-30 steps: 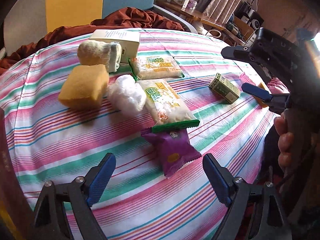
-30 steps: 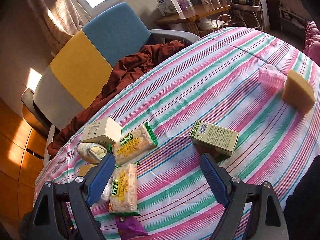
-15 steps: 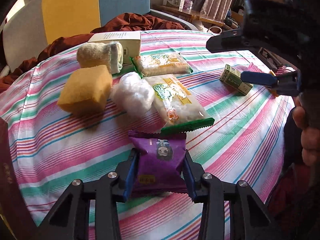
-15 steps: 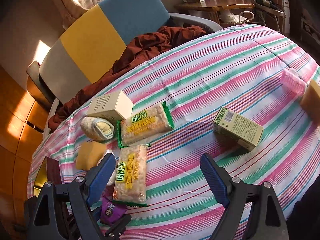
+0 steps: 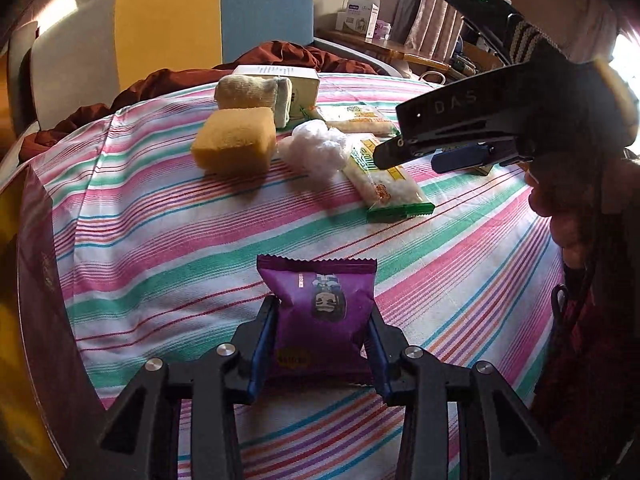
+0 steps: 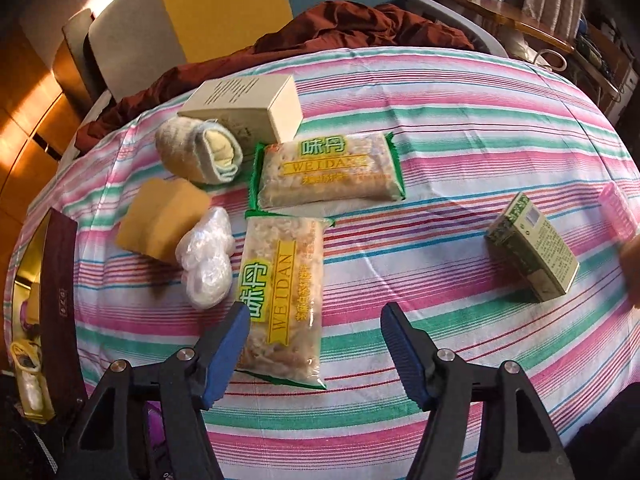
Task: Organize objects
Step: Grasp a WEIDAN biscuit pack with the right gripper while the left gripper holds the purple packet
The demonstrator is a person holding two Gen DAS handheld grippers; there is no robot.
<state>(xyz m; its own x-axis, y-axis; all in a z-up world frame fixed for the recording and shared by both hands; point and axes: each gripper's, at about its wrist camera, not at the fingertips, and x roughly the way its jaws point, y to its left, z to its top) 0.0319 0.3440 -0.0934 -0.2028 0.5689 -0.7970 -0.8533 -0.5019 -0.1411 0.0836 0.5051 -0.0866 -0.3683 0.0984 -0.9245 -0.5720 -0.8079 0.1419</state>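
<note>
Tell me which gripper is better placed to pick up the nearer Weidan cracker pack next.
Right. The right gripper hovers over that cracker pack, jaws closing around its near end; the left gripper is shut on the purple snack packet.

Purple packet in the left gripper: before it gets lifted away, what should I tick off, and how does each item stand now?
1. Left gripper pads pressed on the purple packet: ok.
2. Grip centred: ok.
3. Packet clear of the nearer Weidan pack: ok.
4. Right gripper out of the way: not ok; its jaws are closing around the Weidan pack's end, pads not yet touching.
5. Destination, perhaps the dark box at the table edge, has room: cannot tell.
</note>
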